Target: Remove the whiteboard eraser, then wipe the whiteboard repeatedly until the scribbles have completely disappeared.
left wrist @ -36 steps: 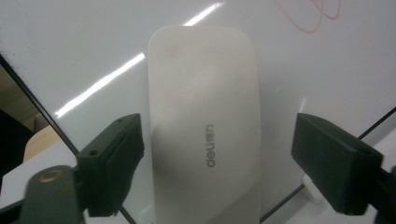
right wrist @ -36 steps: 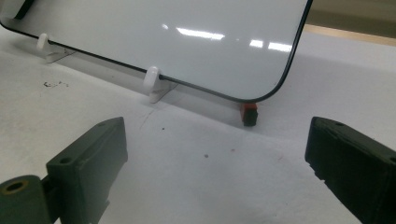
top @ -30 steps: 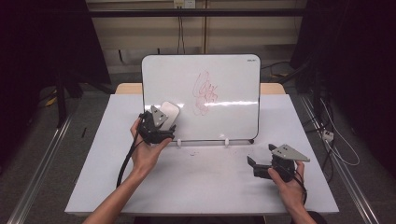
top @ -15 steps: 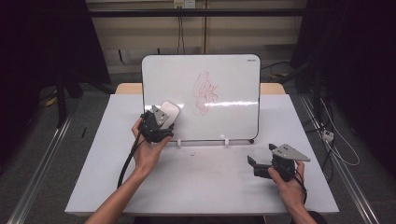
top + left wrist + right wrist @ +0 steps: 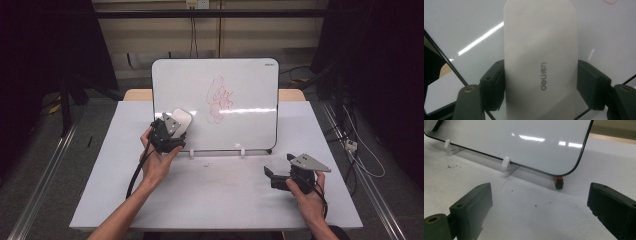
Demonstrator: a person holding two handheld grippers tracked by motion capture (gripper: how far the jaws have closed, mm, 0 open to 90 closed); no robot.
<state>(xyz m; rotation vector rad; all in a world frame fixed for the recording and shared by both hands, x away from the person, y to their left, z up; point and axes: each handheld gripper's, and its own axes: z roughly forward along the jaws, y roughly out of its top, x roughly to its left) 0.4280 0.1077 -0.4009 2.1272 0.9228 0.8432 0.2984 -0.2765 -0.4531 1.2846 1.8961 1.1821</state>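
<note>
While pressed to the whiteboard (image 5: 240, 90), the eraser (image 5: 540, 62) sits clamped (left claw (image 5: 540, 88)).

The high view looks down and forward over the tabletop (image 5: 210, 195). Each tool camera sits low and close, facing the far whiteboard (image 5: 240, 90) (image 5: 461, 25) (image 5: 524, 142), which all views share.

Whiteboard (image 5: 245, 100) upright on white table (image 5: 215, 195)
</note>
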